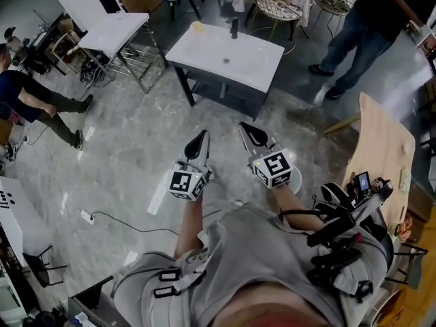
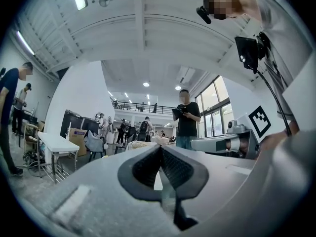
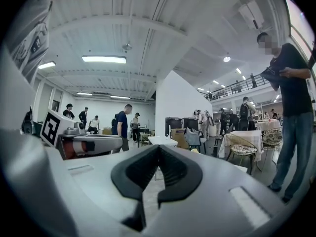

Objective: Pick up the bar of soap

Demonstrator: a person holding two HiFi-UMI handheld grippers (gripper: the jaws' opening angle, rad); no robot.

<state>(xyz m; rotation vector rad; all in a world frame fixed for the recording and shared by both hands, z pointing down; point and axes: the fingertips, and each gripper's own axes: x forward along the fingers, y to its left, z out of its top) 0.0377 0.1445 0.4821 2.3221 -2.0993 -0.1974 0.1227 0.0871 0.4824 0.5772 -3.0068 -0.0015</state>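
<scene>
The bar of soap (image 1: 197, 26) is a small yellow piece on the far left corner of the white sink table (image 1: 252, 63), well ahead of me. Both grippers point level toward that table from over the floor, still short of it. My left gripper (image 1: 203, 137) is shut with nothing in it, and its dark pads meet in the left gripper view (image 2: 160, 150). My right gripper (image 1: 244, 127) is beside it, also shut and empty, its pads together in the right gripper view (image 3: 158, 150).
A dark faucet (image 1: 234, 27) stands at the sink table's back edge. A white folding table (image 1: 116, 31) is to the left. One person (image 1: 30, 101) walks at the left, another (image 1: 361, 29) stands at the right. A wooden board (image 1: 381, 148) leans at the right. A cable (image 1: 112, 218) lies on the floor.
</scene>
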